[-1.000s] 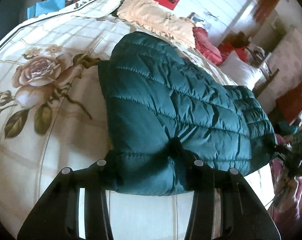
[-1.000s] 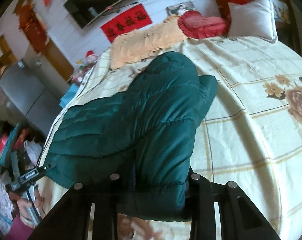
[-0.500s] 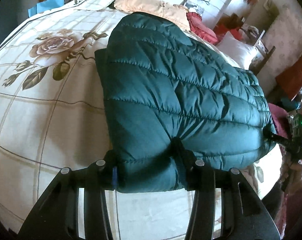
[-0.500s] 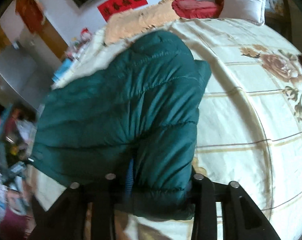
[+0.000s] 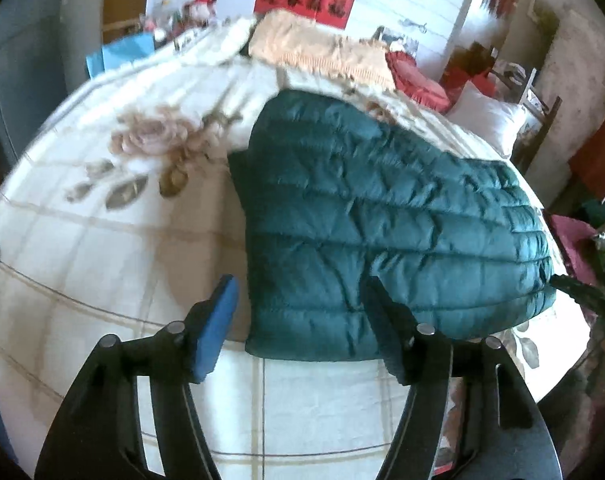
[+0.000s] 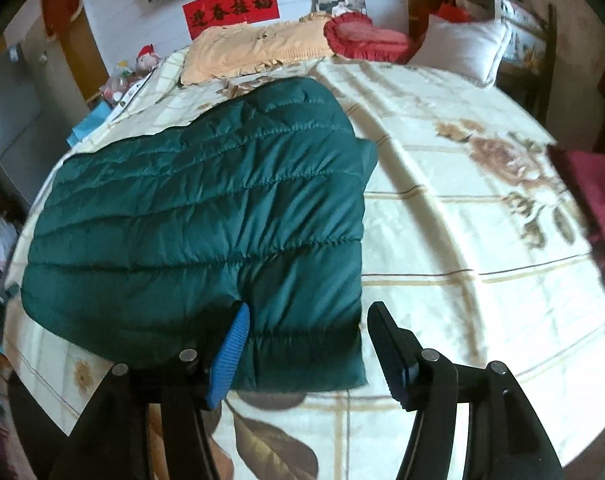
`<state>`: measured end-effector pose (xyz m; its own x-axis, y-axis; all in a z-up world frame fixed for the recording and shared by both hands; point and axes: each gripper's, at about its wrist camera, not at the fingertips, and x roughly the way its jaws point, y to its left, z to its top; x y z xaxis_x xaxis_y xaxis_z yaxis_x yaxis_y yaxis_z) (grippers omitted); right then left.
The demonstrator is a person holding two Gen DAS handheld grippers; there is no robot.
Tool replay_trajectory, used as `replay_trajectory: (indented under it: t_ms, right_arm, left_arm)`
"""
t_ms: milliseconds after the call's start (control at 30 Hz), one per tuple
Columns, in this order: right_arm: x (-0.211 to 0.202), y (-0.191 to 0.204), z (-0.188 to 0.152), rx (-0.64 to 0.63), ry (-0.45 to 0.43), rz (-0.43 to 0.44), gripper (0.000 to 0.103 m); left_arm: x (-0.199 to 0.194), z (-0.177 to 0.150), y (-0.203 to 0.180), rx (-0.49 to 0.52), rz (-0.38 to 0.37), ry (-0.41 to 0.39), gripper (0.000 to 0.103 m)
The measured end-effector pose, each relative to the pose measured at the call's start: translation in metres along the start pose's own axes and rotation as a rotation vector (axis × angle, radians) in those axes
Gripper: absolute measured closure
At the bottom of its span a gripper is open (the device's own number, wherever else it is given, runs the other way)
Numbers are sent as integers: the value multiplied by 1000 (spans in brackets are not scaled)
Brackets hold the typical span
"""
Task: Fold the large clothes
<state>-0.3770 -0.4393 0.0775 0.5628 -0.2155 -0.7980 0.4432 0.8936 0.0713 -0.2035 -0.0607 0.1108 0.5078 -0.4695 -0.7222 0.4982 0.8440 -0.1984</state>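
A dark green quilted jacket [image 5: 362,220] lies folded on the cream rose-patterned bedspread [image 5: 102,248]. In the left wrist view its near hem sits between the fingers of my left gripper [image 5: 300,312]. The jaws are opening, and the blue pad [image 5: 216,324] stands clear of the cloth. In the right wrist view the jacket [image 6: 202,220] fills the left half, with its near right corner between the fingers of my right gripper [image 6: 308,336]. Those jaws are opening too, and the right finger [image 6: 390,348] is apart from the fabric.
At the head of the bed lie a peach blanket [image 6: 254,52], a red heart cushion [image 6: 362,36] and a white pillow [image 6: 462,48]. The bed's edge drops off just past the jacket's far side [image 5: 562,320]. Cluttered furniture lines the walls.
Both grippers were shut on the jacket's near hem. They have let go and spread apart, and the jacket now rests flat on the bed. Both views have shifted back a little.
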Motion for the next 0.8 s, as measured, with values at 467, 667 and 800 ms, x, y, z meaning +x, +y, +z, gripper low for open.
replay_trajectory:
  t_ms: [467, 667, 800]
  right_arm:
    - [-59, 67, 2, -80, -195, 38, 27]
    - [-57, 90, -2, -64, -212, 94, 24]
    - [-51, 103, -6, -59, -218, 91, 23]
  left_arm:
    - [-16, 4, -86, 92, 4, -98, 37]
    - [-10, 0, -112, 133, 22, -99, 37]
    - [-6, -3, -115, 112, 20, -97, 37]
